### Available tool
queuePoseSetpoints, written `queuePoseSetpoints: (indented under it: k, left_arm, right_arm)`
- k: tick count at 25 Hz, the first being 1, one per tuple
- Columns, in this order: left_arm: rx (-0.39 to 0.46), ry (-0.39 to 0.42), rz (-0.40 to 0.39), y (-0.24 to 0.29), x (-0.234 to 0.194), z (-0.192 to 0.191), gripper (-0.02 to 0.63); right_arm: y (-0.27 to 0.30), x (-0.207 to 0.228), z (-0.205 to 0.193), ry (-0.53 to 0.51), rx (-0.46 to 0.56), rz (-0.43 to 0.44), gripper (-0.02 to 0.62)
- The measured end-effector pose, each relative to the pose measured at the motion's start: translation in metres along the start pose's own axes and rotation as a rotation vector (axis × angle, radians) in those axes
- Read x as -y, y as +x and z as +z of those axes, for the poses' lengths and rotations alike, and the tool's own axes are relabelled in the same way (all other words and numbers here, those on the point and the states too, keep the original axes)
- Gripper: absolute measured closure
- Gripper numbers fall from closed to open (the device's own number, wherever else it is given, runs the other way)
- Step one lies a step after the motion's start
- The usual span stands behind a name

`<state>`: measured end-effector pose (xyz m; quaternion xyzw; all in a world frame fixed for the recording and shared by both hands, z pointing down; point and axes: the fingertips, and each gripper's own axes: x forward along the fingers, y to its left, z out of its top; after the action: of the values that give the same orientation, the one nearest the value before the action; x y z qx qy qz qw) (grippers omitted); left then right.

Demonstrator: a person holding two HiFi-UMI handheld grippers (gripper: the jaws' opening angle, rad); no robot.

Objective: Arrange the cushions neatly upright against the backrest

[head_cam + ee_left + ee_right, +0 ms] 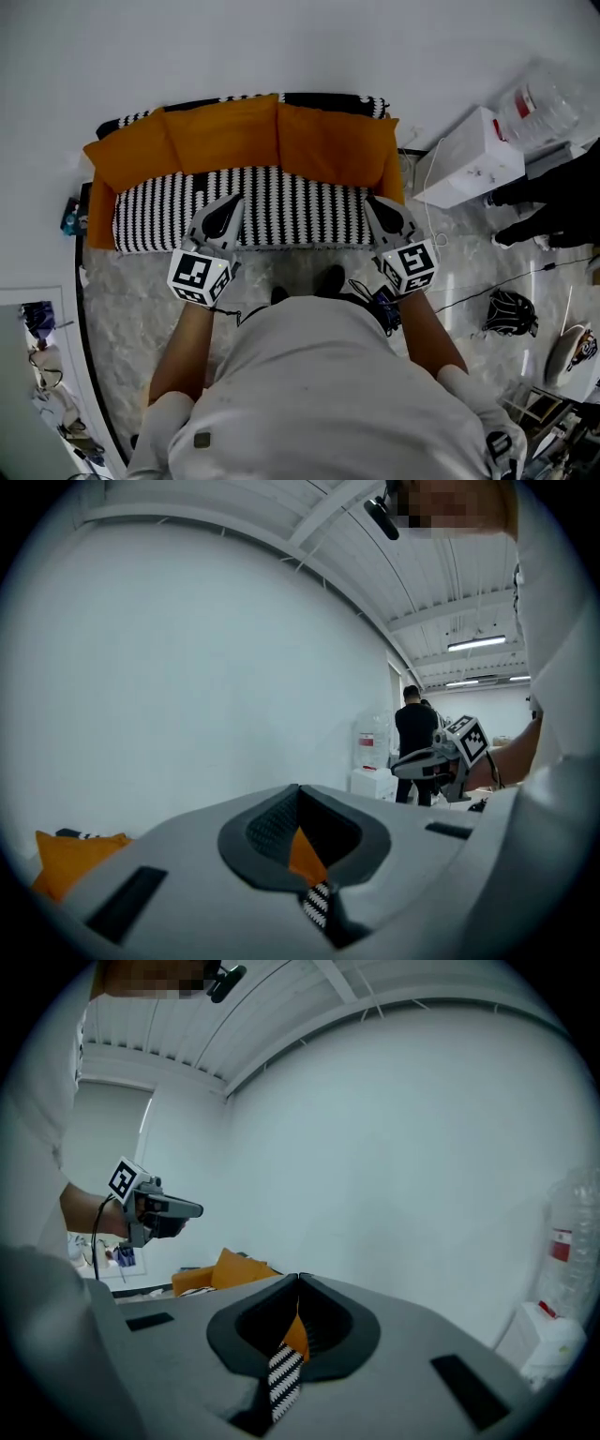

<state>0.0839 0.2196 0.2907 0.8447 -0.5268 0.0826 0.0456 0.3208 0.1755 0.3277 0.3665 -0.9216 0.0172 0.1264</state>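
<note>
Three orange cushions, left, middle and right, stand side by side against the backrest of a sofa with a black-and-white striped seat. My left gripper hovers over the seat's front left part, shut and empty. My right gripper hovers over the front right part, also shut and empty. In the left gripper view the jaws meet at the tips, and an orange cushion shows at lower left. In the right gripper view the jaws are together, with cushions beyond.
A white wall runs behind the sofa. To the right stand a white dispenser box and a water bottle, with a person in black beside them. A helmet and cables lie on the marble floor.
</note>
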Motion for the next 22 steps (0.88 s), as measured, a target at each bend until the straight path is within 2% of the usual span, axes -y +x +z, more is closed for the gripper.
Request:
queuePoseSetpoints:
  k: [9,22]
  left_arm:
    - [0.020,-0.023,-0.027,-0.065,-0.018,-0.012,0.597]
    - [0.042,-0.027,-0.055,-0.089,-0.019,-0.016,0.597]
  right_arm:
    - [0.000,-0.077,0.013,-0.007,0.025,-0.017,0.569]
    - [-0.009,-0.106,0.021,-0.029,0.026,-0.043,0.569]
